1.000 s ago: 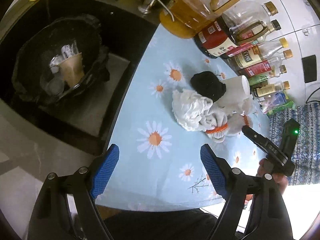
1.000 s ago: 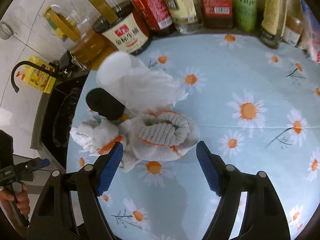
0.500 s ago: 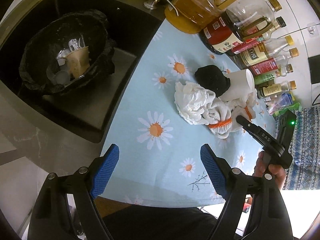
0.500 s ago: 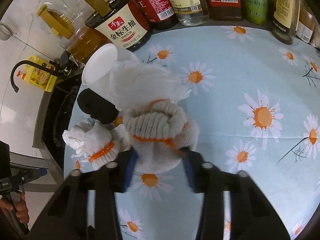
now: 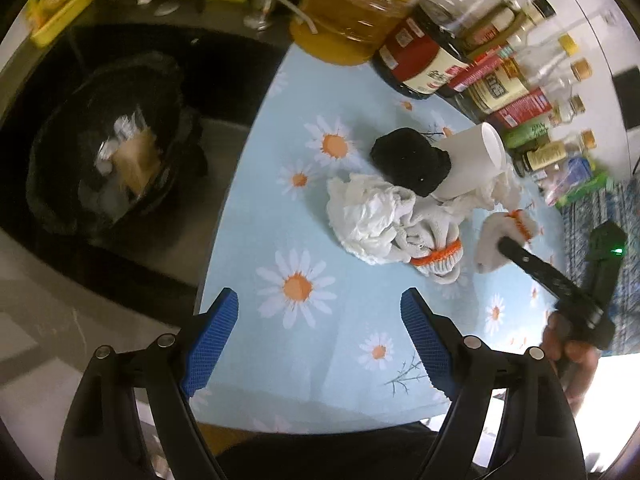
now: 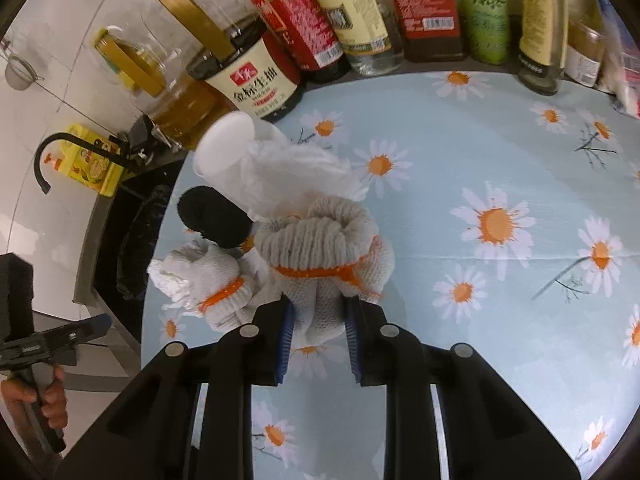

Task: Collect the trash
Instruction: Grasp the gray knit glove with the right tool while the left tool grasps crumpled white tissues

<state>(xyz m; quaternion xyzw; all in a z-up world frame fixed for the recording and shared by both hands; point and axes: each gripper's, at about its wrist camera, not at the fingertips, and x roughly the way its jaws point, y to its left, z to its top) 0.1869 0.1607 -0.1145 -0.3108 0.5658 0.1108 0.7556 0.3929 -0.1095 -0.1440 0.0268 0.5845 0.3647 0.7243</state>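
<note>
A pile of trash lies on the daisy tablecloth (image 5: 320,240): crumpled white tissue (image 5: 368,216), a black lump (image 5: 408,160), a tipped white paper cup (image 5: 468,160) and two white knit gloves with orange cuffs. My right gripper (image 6: 318,328) is closing its jaws on the nearer glove (image 6: 320,240), with both pads pressing into it. The other glove (image 6: 212,280) lies just left of it. My left gripper (image 5: 320,336) stands open above the near table edge with nothing between its fingers. A black-lined trash bin (image 5: 160,80) holding cups and wrappers sits left of the table.
Sauce and oil bottles (image 6: 260,80) line the far table edge close behind the pile. A dark sink with a black tap (image 6: 44,160) lies beyond the bin. A hand (image 5: 568,344) holds the right gripper at the lower right.
The right gripper's jaws went from wide open around the glove to shut on it. The left gripper drifted slightly, staying open.
</note>
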